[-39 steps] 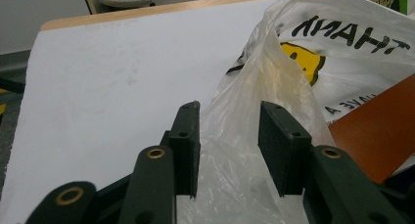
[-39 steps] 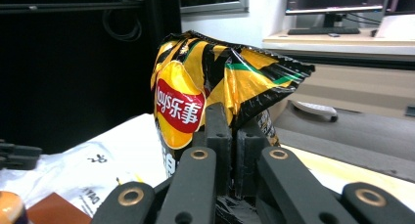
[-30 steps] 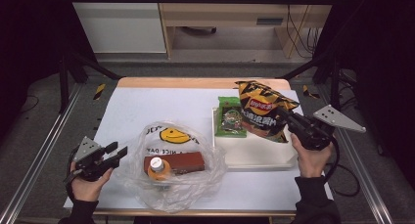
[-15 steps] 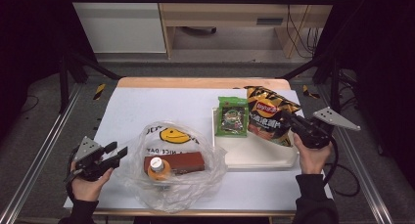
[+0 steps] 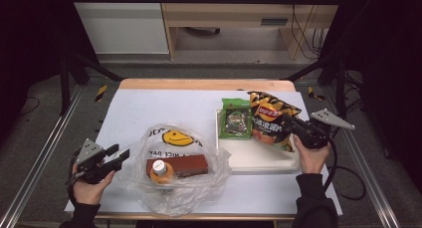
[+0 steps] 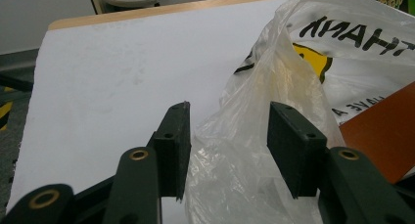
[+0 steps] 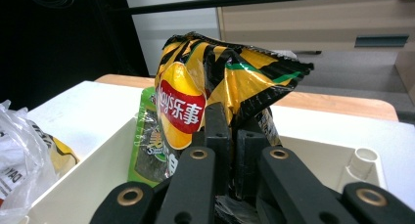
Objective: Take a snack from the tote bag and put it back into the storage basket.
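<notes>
Right gripper view: chip bag (image 7: 215,82) yellow-black, red logo, crinkled, upright.

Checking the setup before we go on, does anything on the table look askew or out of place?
Nothing spilled or damaged. The chip bag sits tilted over the tray, pinched in the right tool. The plastic bag is crumpled, as bags are.

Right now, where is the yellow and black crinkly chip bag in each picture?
High view: yellow and black crinkly chip bag right of centre, over the white plastic tray.
Left gripper view: not in it.
Right gripper view: centre, pinched by the right tongs.
Shared landmark: green snack packet.
</notes>
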A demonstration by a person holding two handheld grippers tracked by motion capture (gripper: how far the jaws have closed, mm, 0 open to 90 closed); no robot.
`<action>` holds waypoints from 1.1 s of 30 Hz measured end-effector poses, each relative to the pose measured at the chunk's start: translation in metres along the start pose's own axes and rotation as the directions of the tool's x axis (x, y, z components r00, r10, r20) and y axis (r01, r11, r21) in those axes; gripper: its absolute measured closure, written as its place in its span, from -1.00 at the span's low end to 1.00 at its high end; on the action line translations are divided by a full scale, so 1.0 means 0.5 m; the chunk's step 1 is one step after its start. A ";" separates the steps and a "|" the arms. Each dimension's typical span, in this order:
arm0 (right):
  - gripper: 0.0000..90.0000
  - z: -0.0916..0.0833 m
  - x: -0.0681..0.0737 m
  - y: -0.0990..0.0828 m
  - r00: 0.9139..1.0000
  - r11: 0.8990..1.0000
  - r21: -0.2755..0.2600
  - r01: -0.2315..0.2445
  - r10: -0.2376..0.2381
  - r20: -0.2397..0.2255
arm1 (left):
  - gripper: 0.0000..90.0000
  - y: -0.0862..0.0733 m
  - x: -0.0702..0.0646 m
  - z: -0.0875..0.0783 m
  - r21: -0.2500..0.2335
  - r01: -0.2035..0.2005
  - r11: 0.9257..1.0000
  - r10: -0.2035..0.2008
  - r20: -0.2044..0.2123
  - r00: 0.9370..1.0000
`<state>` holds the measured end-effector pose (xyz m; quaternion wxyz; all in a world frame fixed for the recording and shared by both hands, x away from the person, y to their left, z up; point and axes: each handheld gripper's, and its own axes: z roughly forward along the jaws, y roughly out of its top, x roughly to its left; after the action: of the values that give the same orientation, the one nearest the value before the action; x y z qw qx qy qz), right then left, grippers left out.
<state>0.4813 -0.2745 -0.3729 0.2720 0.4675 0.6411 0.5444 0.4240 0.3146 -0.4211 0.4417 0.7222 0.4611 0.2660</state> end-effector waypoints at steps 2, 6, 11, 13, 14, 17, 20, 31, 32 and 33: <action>0.94 0.006 -0.002 -0.003 1.000 1.000 0.008 0.000 0.000 0.002 | 0.13 0.000 0.000 0.000 0.000 0.000 1.000 0.000 -0.001 1.000; 0.93 0.011 -0.007 -0.004 1.000 1.000 0.003 -0.010 0.010 0.002 | 0.13 0.000 0.000 0.001 0.003 -0.002 1.000 0.002 0.000 1.000; 0.87 0.017 -0.017 -0.005 0.999 1.000 0.005 -0.015 0.015 0.031 | 0.13 -0.001 -0.001 0.003 0.006 -0.001 1.000 0.001 -0.001 1.000; 0.82 0.023 -0.020 -0.006 0.998 1.000 -0.001 -0.014 0.014 0.056 | 0.13 -0.001 -0.001 0.004 0.007 -0.002 1.000 0.002 0.000 1.000; 0.80 0.026 -0.022 -0.006 0.997 1.000 -0.001 -0.006 0.006 0.072 | 0.13 -0.001 -0.001 0.004 0.008 -0.002 1.000 0.002 0.000 1.000; 0.76 0.036 -0.026 -0.006 0.994 1.000 0.000 0.005 -0.005 0.105 | 0.13 -0.002 0.000 0.004 0.009 -0.002 1.000 0.002 0.000 1.000; 0.68 0.045 -0.029 -0.004 0.989 1.000 0.003 0.022 -0.022 0.143 | 0.13 -0.002 0.001 0.005 0.009 0.000 1.000 0.000 0.000 1.000; -0.05 0.066 -0.049 -0.011 0.963 0.999 0.021 0.038 -0.042 0.267 | 0.13 -0.003 0.001 0.005 0.012 0.000 1.000 0.000 -0.002 1.000; -0.09 0.062 -0.048 -0.011 0.960 0.999 0.026 0.042 -0.048 0.274 | 0.13 -0.003 0.002 0.005 0.012 0.001 1.000 -0.001 -0.001 1.000; -0.17 0.057 -0.046 -0.011 0.957 0.998 0.022 0.053 -0.057 0.286 | 0.13 -0.003 0.002 0.005 0.011 0.002 1.000 -0.002 -0.002 1.000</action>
<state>0.5135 -0.2823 -0.3893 0.3737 0.5252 0.6115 0.4589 0.4258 0.3149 -0.4234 0.4375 0.7239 0.4637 0.2638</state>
